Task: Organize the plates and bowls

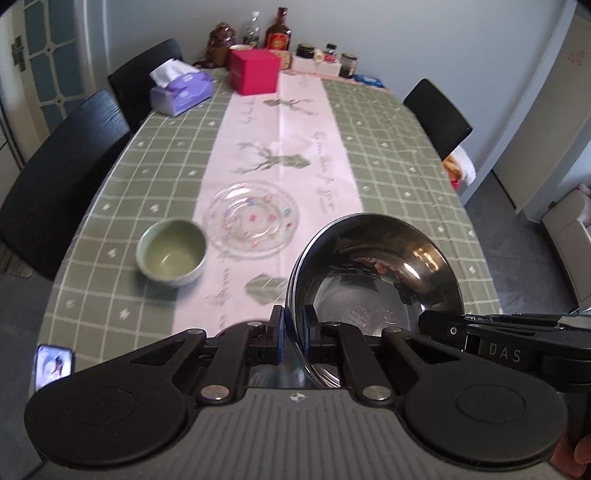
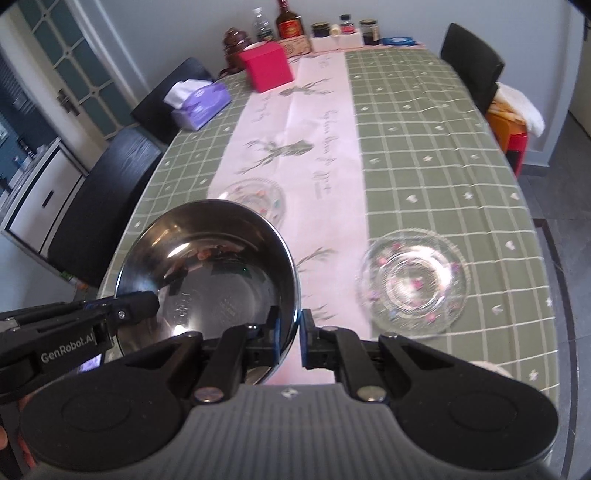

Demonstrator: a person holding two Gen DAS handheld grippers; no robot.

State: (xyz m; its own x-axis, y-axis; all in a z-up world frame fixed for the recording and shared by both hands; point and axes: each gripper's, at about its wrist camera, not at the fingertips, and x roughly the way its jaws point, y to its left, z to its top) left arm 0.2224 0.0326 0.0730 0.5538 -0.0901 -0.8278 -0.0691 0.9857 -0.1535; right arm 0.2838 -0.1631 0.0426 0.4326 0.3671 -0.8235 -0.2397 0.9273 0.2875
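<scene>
Both grippers hold one steel bowl point(image 1: 373, 273) above the near end of the table. My left gripper point(image 1: 293, 328) is shut on its left rim. My right gripper point(image 2: 288, 334) is shut on its right rim; the bowl also shows in the right wrist view point(image 2: 207, 266). A green ceramic bowl point(image 1: 171, 251) sits on the cloth to the left. A glass plate point(image 1: 253, 218) with coloured dots lies beside it on the pink runner. A second glass plate point(image 2: 413, 277) lies to the right on the green cloth.
A purple tissue box point(image 1: 181, 90) and a red box point(image 1: 255, 70) stand farther up the table. Bottles and jars point(image 1: 279, 33) line the far end. Black chairs point(image 1: 55, 184) stand along the left side, another point(image 1: 439, 114) on the right. A phone point(image 1: 53, 363) lies at the near left edge.
</scene>
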